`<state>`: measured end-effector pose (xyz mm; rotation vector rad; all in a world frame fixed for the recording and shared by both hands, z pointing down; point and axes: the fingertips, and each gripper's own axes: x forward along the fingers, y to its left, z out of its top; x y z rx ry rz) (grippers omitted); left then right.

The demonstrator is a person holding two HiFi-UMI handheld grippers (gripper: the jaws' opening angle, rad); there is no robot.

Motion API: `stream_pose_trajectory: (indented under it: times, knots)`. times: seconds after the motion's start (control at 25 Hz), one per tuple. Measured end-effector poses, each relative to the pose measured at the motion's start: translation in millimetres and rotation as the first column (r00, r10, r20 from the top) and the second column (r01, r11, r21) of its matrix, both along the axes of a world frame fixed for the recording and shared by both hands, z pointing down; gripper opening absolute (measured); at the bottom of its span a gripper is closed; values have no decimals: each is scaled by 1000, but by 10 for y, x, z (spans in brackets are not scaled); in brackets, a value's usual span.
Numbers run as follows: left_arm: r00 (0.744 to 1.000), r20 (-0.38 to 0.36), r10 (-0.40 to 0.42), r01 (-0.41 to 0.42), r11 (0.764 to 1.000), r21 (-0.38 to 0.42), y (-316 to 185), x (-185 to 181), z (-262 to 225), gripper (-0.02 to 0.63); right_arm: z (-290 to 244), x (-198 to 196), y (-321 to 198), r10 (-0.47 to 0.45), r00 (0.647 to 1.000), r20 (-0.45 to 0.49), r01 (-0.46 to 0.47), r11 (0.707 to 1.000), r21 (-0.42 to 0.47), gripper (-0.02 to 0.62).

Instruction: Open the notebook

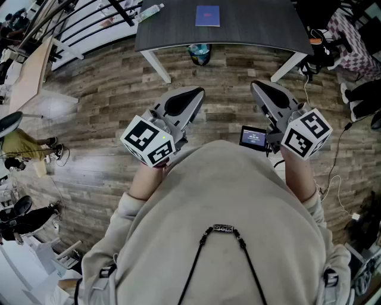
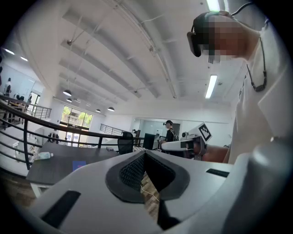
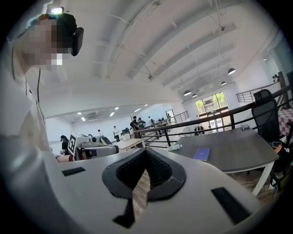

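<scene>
Notebook (image 1: 207, 16) lies closed on table (image 1: 256, 27), bottle (image 1: 150, 10) well apart.

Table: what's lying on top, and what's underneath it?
On the table: a closed blue notebook and a bottle near its left edge. Underneath, a teal container shows at the front edge; the tabletop hides the rest.

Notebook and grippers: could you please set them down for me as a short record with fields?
notebook: blue, closed, lying flat on the dark table
left gripper: jaws shut, nothing between them, held over the floor short of the table
right gripper: jaws shut, nothing between them, also short of the table
bottle: lying near the table's left end
task: not yet begun
</scene>
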<state>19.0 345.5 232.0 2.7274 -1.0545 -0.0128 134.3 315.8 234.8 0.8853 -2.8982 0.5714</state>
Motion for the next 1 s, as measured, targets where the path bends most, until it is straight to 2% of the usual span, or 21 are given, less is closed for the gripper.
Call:
stream_pose_trajectory:
  times: [0.2, 0.4, 0.64, 0.84, 1.0]
  knots:
    - [999, -26, -18, 17, 999, -40, -93, -14, 35, 2, -32, 73, -55, 15, 1000, 9, -14, 1000, -7, 15]
    - [1000, -22, 1, -2, 999, -53, -128, 147, 72, 2, -16, 320, -72, 56, 987, 153, -44, 996, -77, 17]
    - [1000, 6, 15, -15, 998, -54, -163, 321, 113, 2, 108, 541, -86, 81, 985, 150, -70, 995, -78, 17]
    - [999, -12, 33, -34, 997, -64, -285, 583, 91, 2, 49, 524, -71, 31, 981, 193, -18, 997, -73, 17]
    - [993, 20, 113, -111, 989, -95, -307, 797, 113, 3, 141, 518, 24, -59, 992, 111, 63, 998, -29, 17]
